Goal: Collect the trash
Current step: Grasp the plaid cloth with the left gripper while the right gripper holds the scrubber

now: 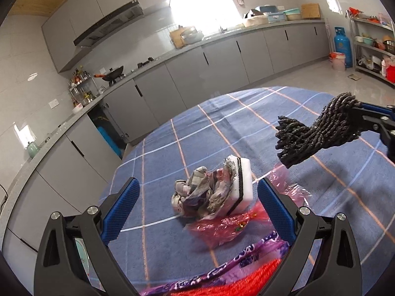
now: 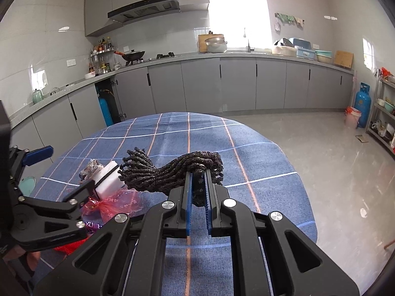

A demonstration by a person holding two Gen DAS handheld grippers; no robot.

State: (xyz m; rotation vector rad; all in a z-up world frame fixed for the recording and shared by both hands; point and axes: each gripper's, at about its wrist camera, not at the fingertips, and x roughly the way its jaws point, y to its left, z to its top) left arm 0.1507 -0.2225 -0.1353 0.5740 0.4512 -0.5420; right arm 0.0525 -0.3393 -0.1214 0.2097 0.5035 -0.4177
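A bundle of dark knotted cord (image 2: 172, 170) hangs above the blue checked tablecloth (image 2: 246, 162), and my right gripper (image 2: 198, 175) is shut on one end of it. In the left wrist view the same cord (image 1: 316, 133) hangs at the right, held by the right gripper (image 1: 370, 120). My left gripper (image 1: 197, 194) stands open, its blue pads either side of a crumpled grey rag (image 1: 197, 192) and a white sponge with a black stripe (image 1: 240, 185). Both lie on a red plastic bag (image 1: 222, 229). The sponge (image 2: 109, 177) and the bag (image 2: 116, 202) also show in the right wrist view.
A purple and red wrapper (image 1: 222, 273) lies at the near table edge. The round table ends at a tiled floor (image 2: 333, 153). Grey kitchen cabinets (image 2: 222, 86) run behind, with a blue gas cylinder (image 2: 361, 104) and a metal shelf rack (image 1: 372, 46) at the right.
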